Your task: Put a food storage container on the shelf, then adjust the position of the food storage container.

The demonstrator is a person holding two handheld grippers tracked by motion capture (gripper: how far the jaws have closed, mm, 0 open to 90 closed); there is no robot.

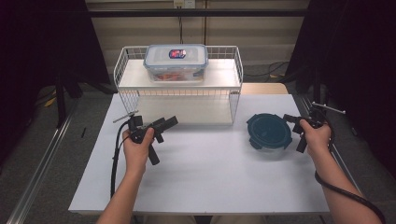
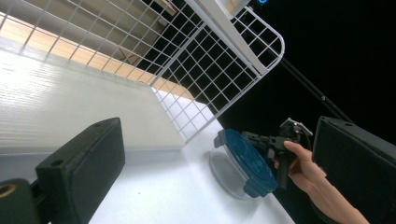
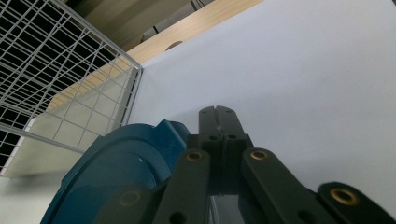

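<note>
Round container [image 1: 269, 131] with a dark teal clip-on lid sits on the white table [image 1: 205, 172] at about three o'clock from the table's middle, just to the right of the wire shelf rack [image 1: 180, 93]. That rack, the biggest thing on the table, stands at twelve o'clock and carries a rectangular clear box [image 1: 176, 62] on its upper tier. Next in size, the round container has a clear bowl under the lid, as the left gripper view shows [image 2: 243, 163]; it looks empty, so I judge it light, rigid and rather slick on the smooth sides, and likely to skate on the table if pushed. The lid's rim and its protruding latch tabs look like the surest place to take hold.

Right tongs [image 1: 293, 122] are closed on nothing, the tips pressed together, resting at the container's three o'clock edge, right beside the lid. Left tongs [image 1: 163, 124] stand wide open and empty at nine o'clock, in front of the rack's lower opening.
</note>
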